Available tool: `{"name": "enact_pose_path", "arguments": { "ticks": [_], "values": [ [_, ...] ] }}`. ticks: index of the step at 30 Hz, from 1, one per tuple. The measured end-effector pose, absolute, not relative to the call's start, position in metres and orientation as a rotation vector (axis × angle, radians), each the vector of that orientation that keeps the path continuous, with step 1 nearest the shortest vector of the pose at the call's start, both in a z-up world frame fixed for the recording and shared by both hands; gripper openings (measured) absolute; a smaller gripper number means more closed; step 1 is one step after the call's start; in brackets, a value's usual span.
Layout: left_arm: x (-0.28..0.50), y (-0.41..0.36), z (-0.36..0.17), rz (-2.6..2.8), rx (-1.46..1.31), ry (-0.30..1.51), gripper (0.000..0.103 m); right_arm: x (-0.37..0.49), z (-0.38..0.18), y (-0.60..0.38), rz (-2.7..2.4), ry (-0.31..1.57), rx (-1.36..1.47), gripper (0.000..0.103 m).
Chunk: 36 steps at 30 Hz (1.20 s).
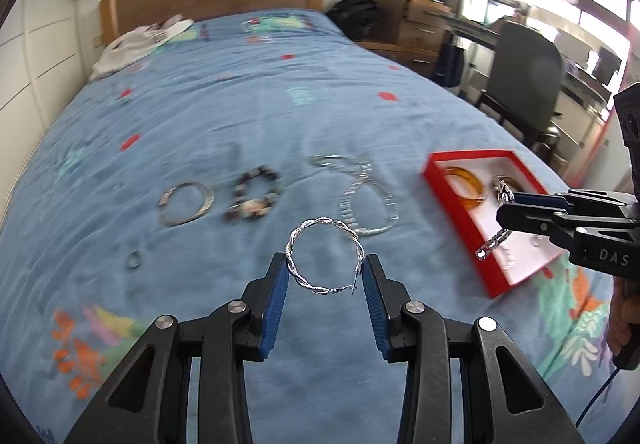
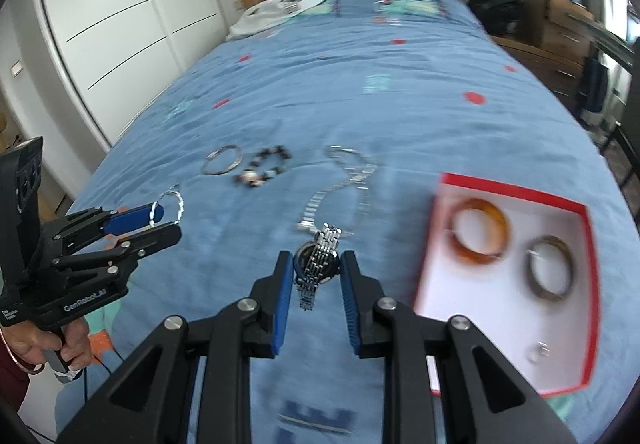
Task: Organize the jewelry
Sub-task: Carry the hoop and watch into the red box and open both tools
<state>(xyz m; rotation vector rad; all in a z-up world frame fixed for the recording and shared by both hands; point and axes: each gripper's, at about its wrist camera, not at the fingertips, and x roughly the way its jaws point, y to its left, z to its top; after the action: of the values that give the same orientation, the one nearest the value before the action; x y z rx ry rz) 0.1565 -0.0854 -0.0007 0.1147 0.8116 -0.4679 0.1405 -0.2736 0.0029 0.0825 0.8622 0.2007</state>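
My left gripper point(image 1: 325, 266) is shut on a twisted silver hoop point(image 1: 324, 256) and holds it above the blue bedspread; it also shows in the right wrist view point(image 2: 160, 220). My right gripper point(image 2: 316, 264) is shut on a silver watch point(image 2: 318, 264), its band hanging down; in the left wrist view the right gripper point(image 1: 508, 208) is over the red box point(image 1: 434, 172). The box holds an amber bangle point(image 2: 478, 230), a dark bangle point(image 2: 550, 268) and a small ring point(image 2: 538, 352).
On the bedspread lie a flat silver bangle point(image 1: 185, 203), a beaded bracelet point(image 1: 253, 200), a silver chain necklace point(image 1: 362, 196) and a small ring point(image 1: 134, 259). White clothes point(image 1: 128, 44) lie by the wooden headboard. A chair point(image 1: 524, 72) and drawers stand to the right.
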Motion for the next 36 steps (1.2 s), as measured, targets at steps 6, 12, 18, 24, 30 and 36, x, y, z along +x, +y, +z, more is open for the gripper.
{"name": "enact_pose_path", "arguments": {
  "ticks": [6, 12, 18, 24, 30, 36],
  "values": [
    [0.152, -0.146, 0.002, -0.557, 0.144, 0.810, 0.038, 0.119, 0.004, -0.335, 0.116, 0.866, 0.103, 0.023],
    [0.153, -0.201, -0.004, -0.628, 0.166, 0.823, 0.038, 0.110, -0.009, -0.387, 0.048, 0.895, 0.123, 0.023],
    [0.157, -0.244, -0.017, -0.676, 0.203, 0.849, 0.038, 0.112, -0.028, -0.423, 0.023, 0.931, 0.143, 0.023],
    [0.165, -0.278, -0.030, -0.706, 0.239, 0.880, 0.038, 0.118, -0.046, -0.444, 0.040, 0.967, 0.154, 0.023],
    [0.170, -0.297, -0.045, -0.727, 0.278, 0.909, 0.038, 0.128, -0.058, -0.450, 0.094, 1.012, 0.113, 0.023],
    [0.175, -0.311, -0.062, -0.727, 0.303, 0.950, 0.038, 0.140, -0.067, -0.450, 0.129, 1.052, 0.063, 0.023]
  ]
}}
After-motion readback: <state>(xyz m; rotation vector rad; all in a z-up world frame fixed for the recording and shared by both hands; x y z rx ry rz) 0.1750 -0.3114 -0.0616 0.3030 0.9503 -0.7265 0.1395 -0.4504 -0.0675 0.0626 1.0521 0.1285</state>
